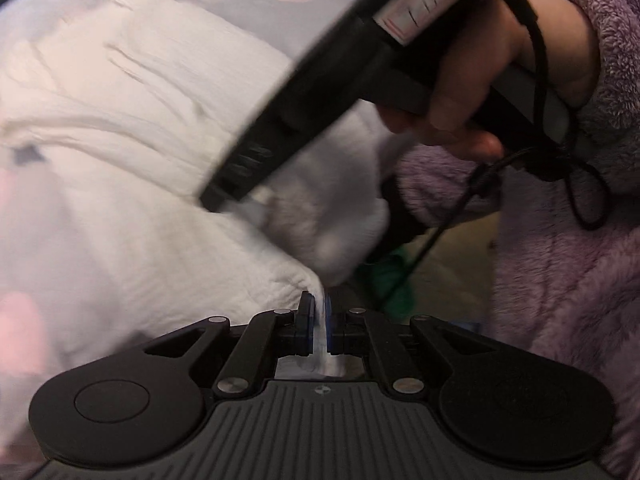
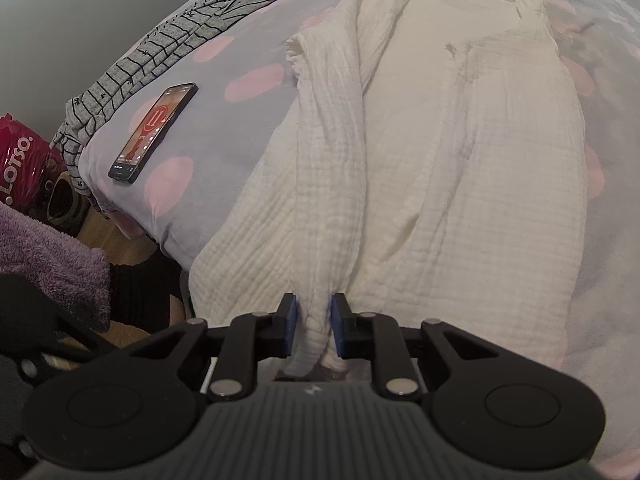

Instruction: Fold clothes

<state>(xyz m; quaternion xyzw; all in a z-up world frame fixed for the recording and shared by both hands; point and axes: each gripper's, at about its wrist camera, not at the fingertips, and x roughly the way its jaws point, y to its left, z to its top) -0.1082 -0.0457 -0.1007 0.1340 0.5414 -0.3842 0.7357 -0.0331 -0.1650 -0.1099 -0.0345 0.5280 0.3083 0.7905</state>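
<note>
Only the right wrist view gives a sharp look at the whole scene. Nearest the lens, the right hand-held gripper (image 2: 313,326) is clenched on a bunched fold of the cream crinkled cotton garment (image 2: 460,168), the cloth pinched between its blue pads (image 2: 291,328) and running straight away from them. Beyond, the garment lies spread lengthwise on the lilac bed cover with pink dots (image 2: 224,136), its far end reaching toward the top of the frame. Left of it rests a black smartphone with a lit screen (image 2: 154,131), well apart from the cloth, and farther off a grey garment with black line pattern (image 2: 160,48) trails along the bed's edge. A red bag with white lettering (image 2: 18,160) sits off the bed at far left.

From the left wrist view, much is smeared by motion. The left hand-held gripper (image 1: 319,322) is likewise clamped on a thin white edge of the same garment (image 1: 140,184), which billows away to the left. Above it, the right tool's black body crosses the frame, held by a bare hand (image 1: 480,80) in a fluffy purple sleeve (image 1: 568,260). Where that tool's tips meet the cloth is too blurred to tell.
</note>
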